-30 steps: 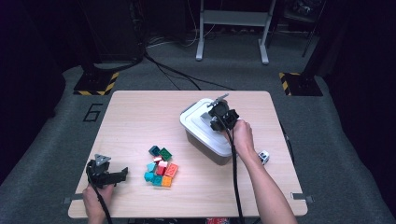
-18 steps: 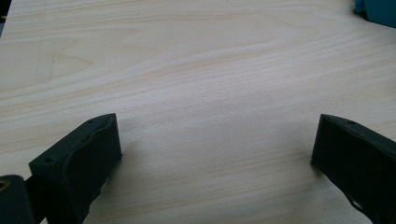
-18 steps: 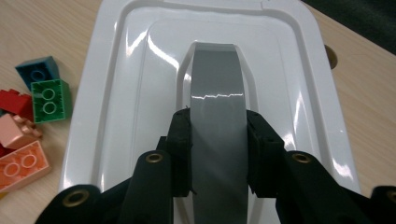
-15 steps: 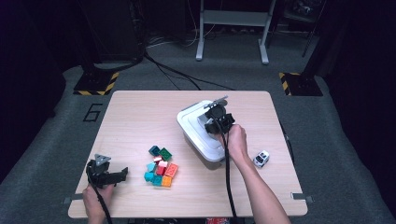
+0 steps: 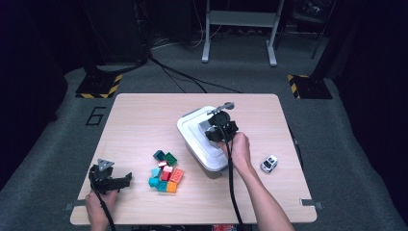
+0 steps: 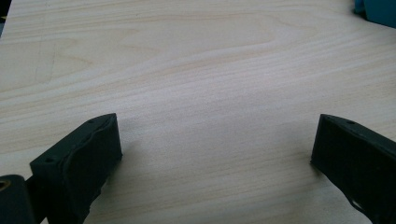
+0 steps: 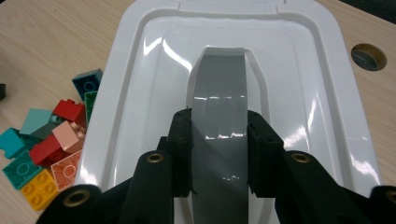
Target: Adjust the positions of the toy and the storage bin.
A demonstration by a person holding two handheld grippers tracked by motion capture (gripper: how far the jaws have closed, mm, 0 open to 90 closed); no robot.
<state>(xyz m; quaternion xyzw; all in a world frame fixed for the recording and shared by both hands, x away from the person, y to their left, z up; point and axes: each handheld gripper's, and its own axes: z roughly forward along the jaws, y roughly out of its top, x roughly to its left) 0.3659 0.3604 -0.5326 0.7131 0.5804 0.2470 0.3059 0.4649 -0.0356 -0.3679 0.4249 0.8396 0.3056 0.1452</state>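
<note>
Grey handle [image 7: 218, 107] of the white box lid [image 7: 140, 93] is clamped between the jaws of the right gripper [image 7: 218, 154]; one pad is pressed on each side edge of the strip. Seen in the right gripper view, the handle runs from 6 o'clock up toward 12 o'clock along the lid's middle, glossy, flat, rounded at its far end, sunk in a raised panel. The lid is glossy white plastic with rounded corners and a stepped rim. In the high view the box [image 5: 195, 137] is placed at table centre, slightly toward 3 o'clock, with the right gripper [image 5: 219, 131] on top of it. Coloured blocks [image 5: 166, 171] are piled at 8 o'clock from the box. The left gripper [image 5: 118, 180] is rested near the table's 7 o'clock corner, jaws spread wide, nothing between them, over bare wood [image 6: 196, 84].
</note>
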